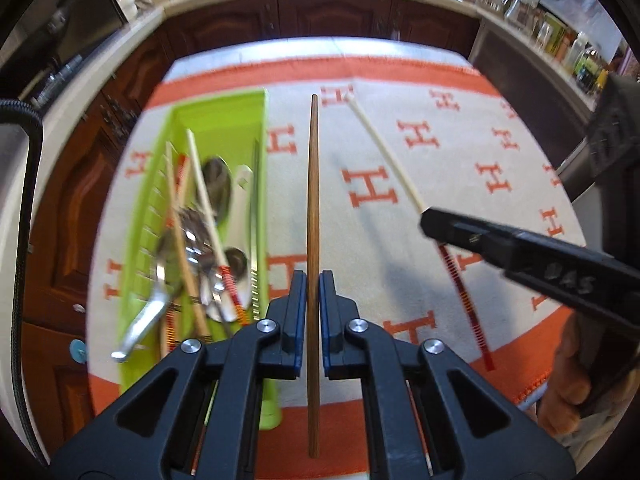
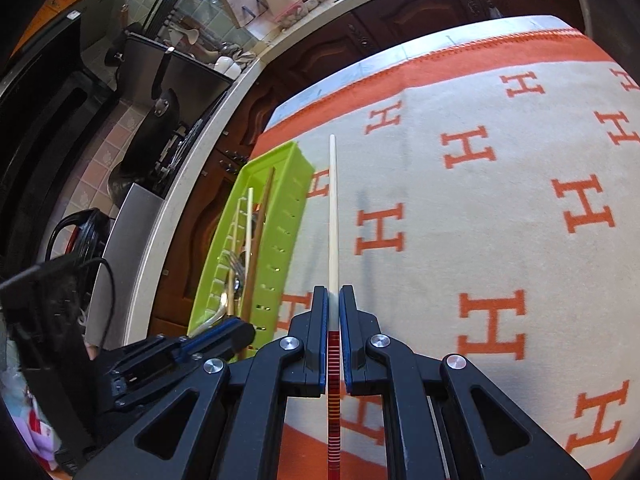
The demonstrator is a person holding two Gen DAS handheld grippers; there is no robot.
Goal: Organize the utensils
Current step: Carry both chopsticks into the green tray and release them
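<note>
My left gripper [image 1: 313, 280] is shut on a brown wooden chopstick [image 1: 313, 184] that points away from me, lifted above the cloth. To its left lies a lime green utensil tray [image 1: 240, 108] holding several spoons, forks and chopsticks. My right gripper [image 2: 331, 292] is shut on a cream chopstick with a red striped handle [image 2: 333, 216], also held above the cloth. In the left wrist view, the right gripper [image 1: 426, 224] shows at the right with the cream chopstick [image 1: 384, 148] sticking out of it. In the right wrist view, the tray [image 2: 276, 208] sits left of the held chopstick, and the left gripper [image 2: 240, 328] hovers near its front end.
The table wears a cream cloth [image 1: 440, 184] with orange H marks and an orange border. Dark wooden cabinets [image 1: 320, 16] and a pale counter ring the table. A stove with pans [image 2: 160, 112] stands at the left. A hand [image 1: 568, 384] holds the right gripper.
</note>
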